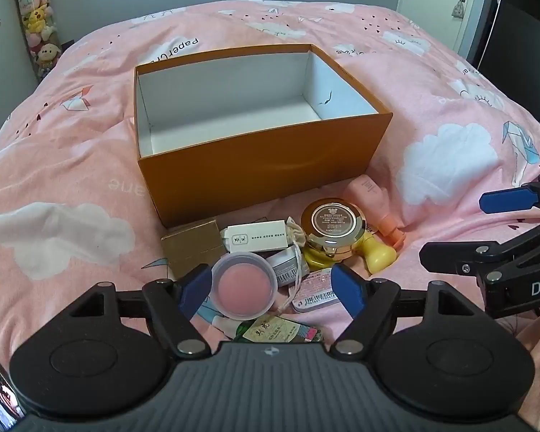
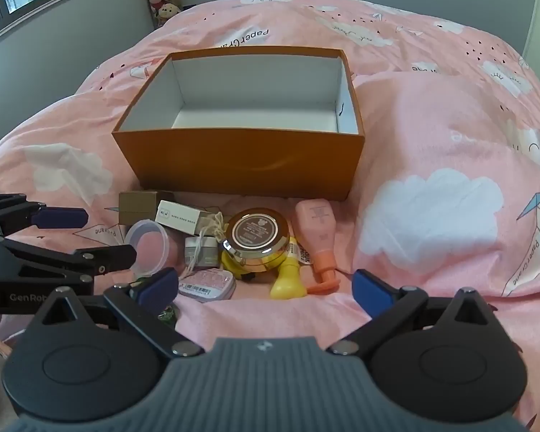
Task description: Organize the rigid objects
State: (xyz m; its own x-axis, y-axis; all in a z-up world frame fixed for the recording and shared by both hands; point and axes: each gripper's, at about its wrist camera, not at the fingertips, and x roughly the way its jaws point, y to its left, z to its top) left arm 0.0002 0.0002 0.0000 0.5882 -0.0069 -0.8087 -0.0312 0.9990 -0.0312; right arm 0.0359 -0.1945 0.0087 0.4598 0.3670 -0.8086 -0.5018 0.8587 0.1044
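An open orange box (image 1: 270,176) (image 2: 248,165) with a white inside stands on the bed, nothing in it. In front of it lies a heap of small items: a round pink jar (image 1: 243,286) (image 2: 149,246), a gold compact (image 1: 333,228) (image 2: 257,239), a yellow bottle (image 1: 378,257) (image 2: 288,280), a pink pump bottle (image 1: 378,203) (image 2: 316,230), a brown carton (image 1: 192,246) (image 2: 140,207), a white carton (image 1: 257,237) (image 2: 178,219) and a pink tin (image 1: 315,288) (image 2: 207,286). My left gripper (image 1: 271,289) hangs open above the pink jar. My right gripper (image 2: 264,288) is open over the tin and yellow bottle.
The pink quilt (image 1: 72,180) (image 2: 432,144) is rumpled and soft around the box. A green labelled packet (image 1: 280,331) lies under my left gripper. Plush toys (image 1: 39,21) hang by the far wall, and a door (image 1: 450,0) stands at the back right.
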